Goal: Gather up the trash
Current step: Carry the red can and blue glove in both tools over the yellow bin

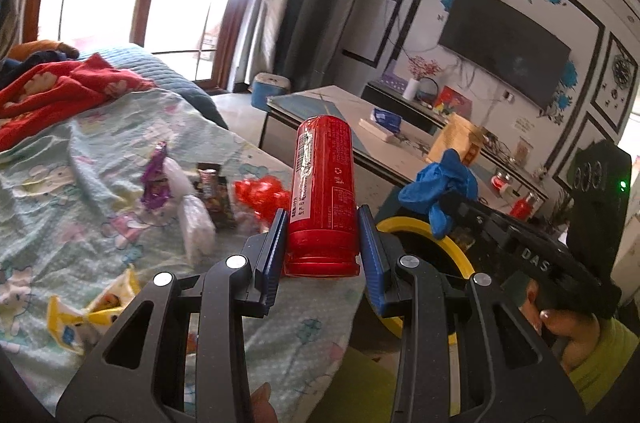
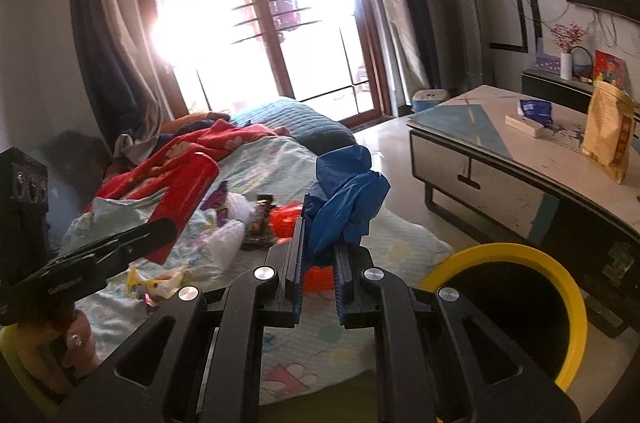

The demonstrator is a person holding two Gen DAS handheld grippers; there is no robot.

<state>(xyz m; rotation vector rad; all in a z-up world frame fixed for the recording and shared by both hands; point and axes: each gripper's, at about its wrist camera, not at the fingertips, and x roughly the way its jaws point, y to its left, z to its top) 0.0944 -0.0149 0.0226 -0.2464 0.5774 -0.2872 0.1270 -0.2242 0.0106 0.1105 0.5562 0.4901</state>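
Note:
My left gripper [image 1: 322,223] is shut on a tall red can [image 1: 323,191], held above the bed's edge; the can also shows in the right wrist view [image 2: 184,203]. My right gripper [image 2: 320,251] is shut on a crumpled blue glove [image 2: 344,199], which also shows in the left wrist view [image 1: 442,187] above the bin. A yellow-rimmed black bin [image 2: 504,251] stands on the floor beside the bed, right of both grippers. On the bed lie a purple wrapper [image 1: 155,179], a white plastic wrapper [image 1: 192,215], a dark snack wrapper [image 1: 216,195], red plastic [image 1: 260,195] and a yellow wrapper [image 1: 90,315].
The bed [image 1: 80,151] has a pale patterned sheet and a red blanket [image 1: 52,95] at its far end. A low coffee table [image 2: 520,159] with a yellow bag [image 2: 608,131] and a blue packet stands to the right. A TV cabinet and glass doors are beyond.

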